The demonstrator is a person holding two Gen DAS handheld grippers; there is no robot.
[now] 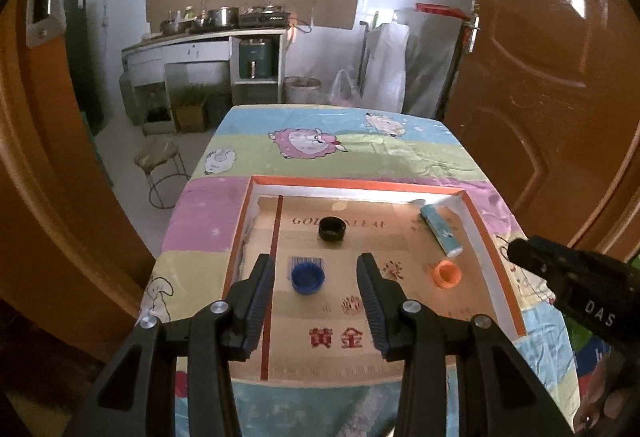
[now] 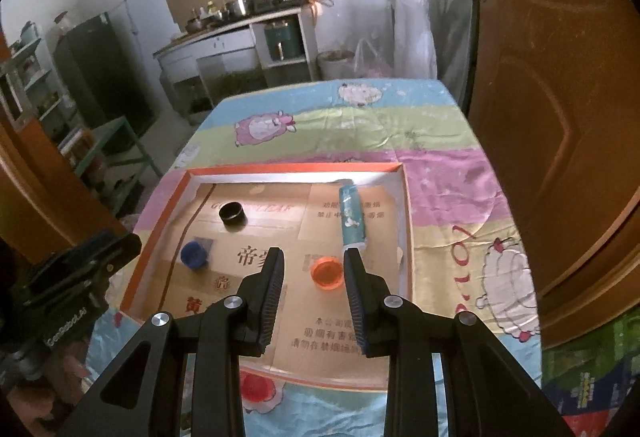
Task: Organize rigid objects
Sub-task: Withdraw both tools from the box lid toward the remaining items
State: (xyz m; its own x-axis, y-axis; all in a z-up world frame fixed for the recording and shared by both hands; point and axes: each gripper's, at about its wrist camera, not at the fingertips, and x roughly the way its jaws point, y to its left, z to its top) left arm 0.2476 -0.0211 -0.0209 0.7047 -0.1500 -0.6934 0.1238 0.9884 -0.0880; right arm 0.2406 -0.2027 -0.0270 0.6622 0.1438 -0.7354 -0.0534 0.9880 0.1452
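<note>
Kitchen backdrop with a counter [image 1: 208,37] of pots along the far wall, brown doors at the sides, and in front a table under a cartoon-sheep cloth [image 1: 320,141]. On that cloth, one shallow orange-rimmed cardboard tray [image 1: 352,184], the landmark for everything below.

Inside the tray, four loose items: three bottle caps and one tube. One black cap [image 1: 332,228] toward the tray's far wall, left of middle. One blue cap [image 1: 307,277] nearer, toward the tray's left wall, lying on a printed barcode patch. One orange cap [image 1: 447,274] toward the tray's right wall. One teal-and-white tube [image 1: 441,229] flat on the tray floor by the far right corner, slanted, its white end pointing back toward the near side.

Two grippers. Left gripper [image 1: 316,277] spread wide above the near half of the tray, gripping nothing, the blue cap framed between its jaws but apart from them. Right gripper [image 2: 314,265] likewise spread and unloaded, the orange cap [image 2: 327,273] between its jaws, just beside the right finger [image 2: 354,277].

Only from the left wrist: a round stool [image 1: 160,157] on the floor left of the tray. Only from the right wrist: shelving and a dark fridge [image 2: 100,77] left of the tray, plus red print on the cloth right of the tray.
</note>
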